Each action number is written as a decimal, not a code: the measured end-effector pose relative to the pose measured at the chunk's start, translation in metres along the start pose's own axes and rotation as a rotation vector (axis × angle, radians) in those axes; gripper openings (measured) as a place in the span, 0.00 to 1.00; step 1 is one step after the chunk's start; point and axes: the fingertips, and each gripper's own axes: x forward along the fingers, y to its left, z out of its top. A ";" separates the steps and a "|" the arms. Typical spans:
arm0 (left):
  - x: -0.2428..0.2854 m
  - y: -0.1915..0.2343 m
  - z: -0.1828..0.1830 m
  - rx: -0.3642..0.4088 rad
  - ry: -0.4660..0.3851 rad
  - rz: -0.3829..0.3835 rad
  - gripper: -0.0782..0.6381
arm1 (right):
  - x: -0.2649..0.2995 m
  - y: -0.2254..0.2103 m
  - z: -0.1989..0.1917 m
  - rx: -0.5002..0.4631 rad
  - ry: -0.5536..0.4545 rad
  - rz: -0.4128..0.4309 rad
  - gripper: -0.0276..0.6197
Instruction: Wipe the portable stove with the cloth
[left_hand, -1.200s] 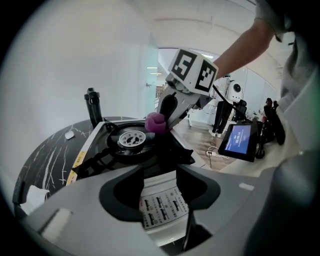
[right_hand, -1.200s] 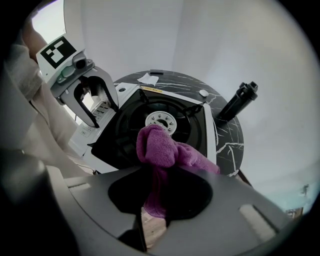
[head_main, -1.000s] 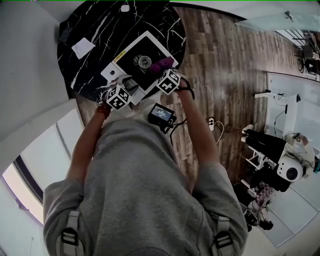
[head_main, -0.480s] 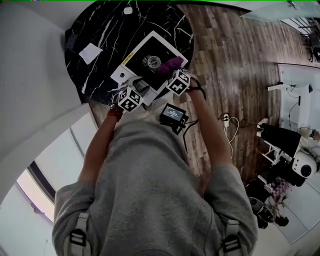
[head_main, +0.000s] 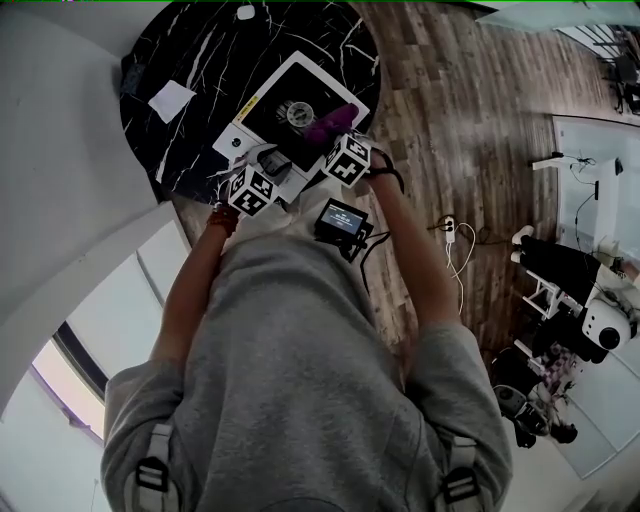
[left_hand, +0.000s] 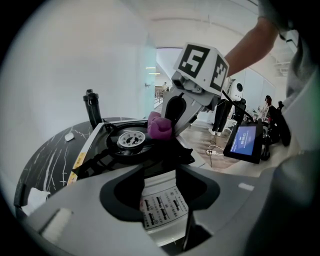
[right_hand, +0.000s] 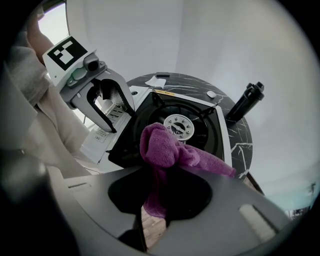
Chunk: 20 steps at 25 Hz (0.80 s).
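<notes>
The portable stove (head_main: 272, 98), white with a black top and a round burner (left_hand: 132, 139), sits near the edge of a round black marble table (head_main: 190, 60). My right gripper (head_main: 335, 137) is shut on a purple cloth (head_main: 329, 124), bunched on the black top just right of the burner (right_hand: 178, 125). The cloth (right_hand: 161, 145) spills out between the jaws of this gripper (right_hand: 165, 186). My left gripper (head_main: 263, 163) stands wide over the stove's near white end, with the label panel (left_hand: 160, 205) between its jaws. Its fingers (right_hand: 118, 96) are apart, tips at the white cover.
A black bottle (right_hand: 245, 102) stands upright past the stove. A white paper (head_main: 170, 100) and a small white object (head_main: 245, 13) lie on the table. A screen device (head_main: 339, 220) hangs at the person's chest. Wooden floor with a power strip (head_main: 447, 228) lies to the right.
The head view has shifted a little. Both grippers keep their places on the stove, and the cloth stays beside the burner.
</notes>
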 end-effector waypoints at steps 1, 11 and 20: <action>0.000 0.000 0.000 -0.002 -0.001 -0.002 0.38 | 0.000 0.002 0.000 -0.001 -0.002 0.004 0.19; -0.001 0.001 -0.002 -0.001 0.004 -0.008 0.38 | 0.003 0.017 0.008 -0.009 -0.011 0.031 0.18; 0.000 0.000 0.000 -0.002 0.003 -0.013 0.38 | -0.001 0.020 0.009 -0.010 -0.014 0.038 0.19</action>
